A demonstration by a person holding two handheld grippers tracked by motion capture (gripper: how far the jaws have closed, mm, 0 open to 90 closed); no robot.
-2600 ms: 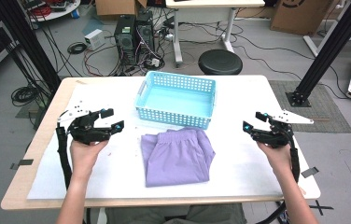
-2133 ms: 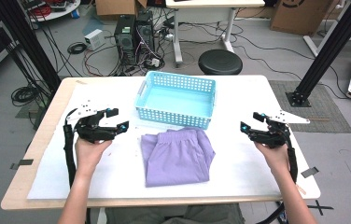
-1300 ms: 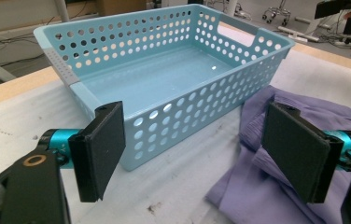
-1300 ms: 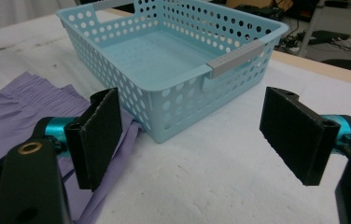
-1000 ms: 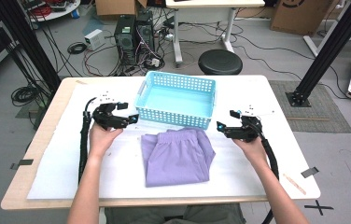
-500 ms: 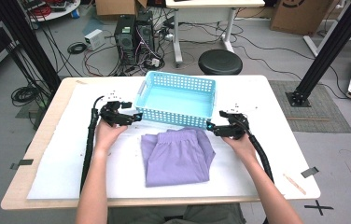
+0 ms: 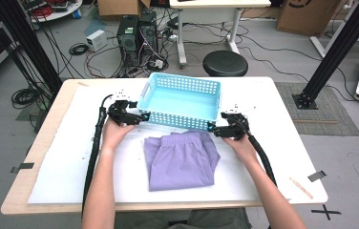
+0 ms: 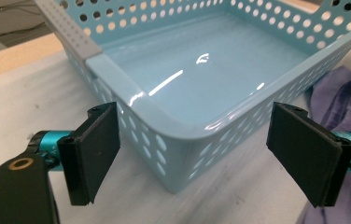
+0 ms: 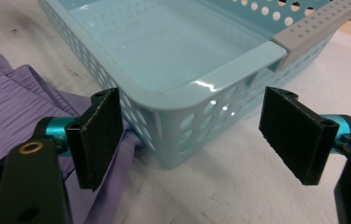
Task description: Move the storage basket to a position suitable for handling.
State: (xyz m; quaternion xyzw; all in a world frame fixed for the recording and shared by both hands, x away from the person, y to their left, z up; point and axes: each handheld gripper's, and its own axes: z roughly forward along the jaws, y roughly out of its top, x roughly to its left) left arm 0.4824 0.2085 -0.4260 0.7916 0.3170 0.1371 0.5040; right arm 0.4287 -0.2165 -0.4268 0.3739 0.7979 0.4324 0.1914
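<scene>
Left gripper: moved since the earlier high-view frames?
Yes. The left gripper has travelled forward and inward across the table, from well left of the purple shorts up to the near left corner of the blue basket, jaws open.

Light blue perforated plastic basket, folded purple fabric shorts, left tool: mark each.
Light blue perforated plastic basket point(image 7: 180, 123), high view, near wall.
Folded purple fabric shorts point(image 7: 181, 160), high view, middle of the cloth.
Left tool point(image 8: 206, 161), left gripper view, midway between its open tips.
</scene>
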